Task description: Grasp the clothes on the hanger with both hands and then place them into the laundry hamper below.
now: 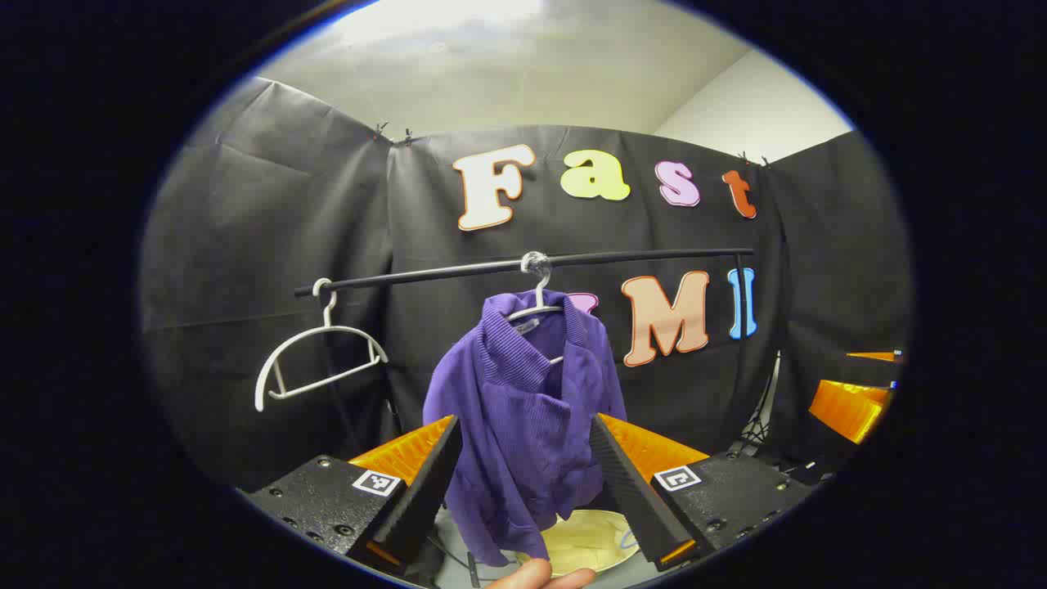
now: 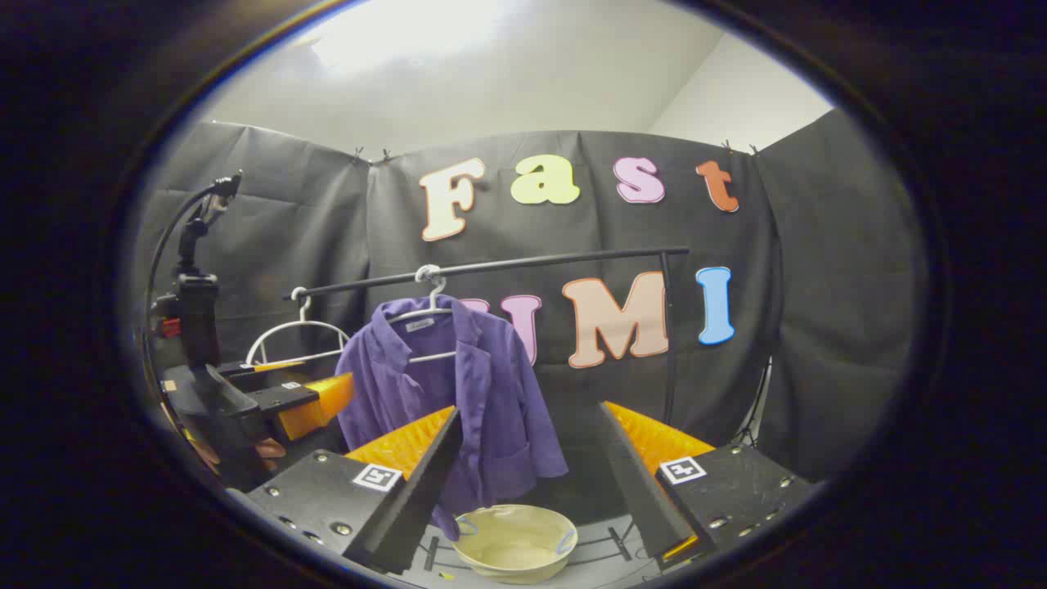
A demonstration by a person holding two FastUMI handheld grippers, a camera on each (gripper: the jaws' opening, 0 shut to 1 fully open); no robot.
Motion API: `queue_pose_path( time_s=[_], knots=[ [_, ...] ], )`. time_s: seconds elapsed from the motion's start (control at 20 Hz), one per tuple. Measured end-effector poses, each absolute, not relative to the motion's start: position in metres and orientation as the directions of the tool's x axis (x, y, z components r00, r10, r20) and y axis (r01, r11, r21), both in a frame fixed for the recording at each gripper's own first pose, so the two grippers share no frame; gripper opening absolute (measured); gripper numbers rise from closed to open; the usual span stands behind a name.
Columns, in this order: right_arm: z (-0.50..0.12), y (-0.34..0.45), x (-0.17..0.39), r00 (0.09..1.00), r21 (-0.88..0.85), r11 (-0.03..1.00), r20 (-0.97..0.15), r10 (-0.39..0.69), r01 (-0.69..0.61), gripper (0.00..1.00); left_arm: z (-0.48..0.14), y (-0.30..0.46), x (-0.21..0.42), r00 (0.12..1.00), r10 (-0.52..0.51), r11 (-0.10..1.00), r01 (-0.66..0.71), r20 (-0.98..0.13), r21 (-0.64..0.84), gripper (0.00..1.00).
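Note:
A purple shirt (image 1: 523, 417) (image 2: 483, 393) hangs on a white hanger (image 1: 536, 307) (image 2: 431, 311) from a black rail (image 1: 572, 260) (image 2: 523, 263). Below it on the floor sits a cream laundry hamper (image 1: 585, 541) (image 2: 515, 541). My left gripper (image 1: 523, 491) is open, its fingers framing the shirt's lower part without touching it. My right gripper (image 2: 532, 483) is open, farther back, with the shirt's hem behind its left finger (image 2: 417, 491). In the right gripper view the left gripper (image 2: 278, 401) and the hand holding it show at the left.
An empty white hanger (image 1: 315, 360) (image 2: 286, 335) hangs at the rail's left end. A rail upright (image 2: 669, 335) stands at the right. A black stand with a bent arm (image 2: 192, 270) rises at the far left. A fingertip (image 1: 536, 575) pokes in at the bottom of the left gripper view.

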State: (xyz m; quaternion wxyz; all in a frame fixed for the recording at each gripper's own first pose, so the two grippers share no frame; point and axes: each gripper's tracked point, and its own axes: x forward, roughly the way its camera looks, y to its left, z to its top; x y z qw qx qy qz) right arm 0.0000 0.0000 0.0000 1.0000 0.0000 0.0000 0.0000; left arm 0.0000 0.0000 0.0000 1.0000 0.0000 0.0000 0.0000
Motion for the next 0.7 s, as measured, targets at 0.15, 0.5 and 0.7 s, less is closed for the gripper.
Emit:
queue_pose_path(
  time_s=[0.15, 0.5, 0.7],
  knots=[
    [0.003, -0.011, 0.004, 0.999, 0.003, 0.999, 0.004, -0.04, 0.04, 0.99, -0.004, -0.014, 0.013, 0.999, -0.032, 0.999, 0.032, -0.016, -0.02, 0.94],
    [0.007, -0.026, 0.012, 0.997, -0.008, 0.997, 0.024, -0.079, 0.08, 1.0, -0.007, -0.037, 0.036, 0.997, -0.069, 0.997, 0.068, -0.021, -0.02, 0.99],
    [0.015, -0.035, 0.013, 0.994, -0.012, 0.995, 0.052, -0.095, 0.096, 0.99, 0.0, -0.045, 0.044, 0.998, -0.067, 0.998, 0.068, 0.005, -0.009, 1.0]
  ],
)
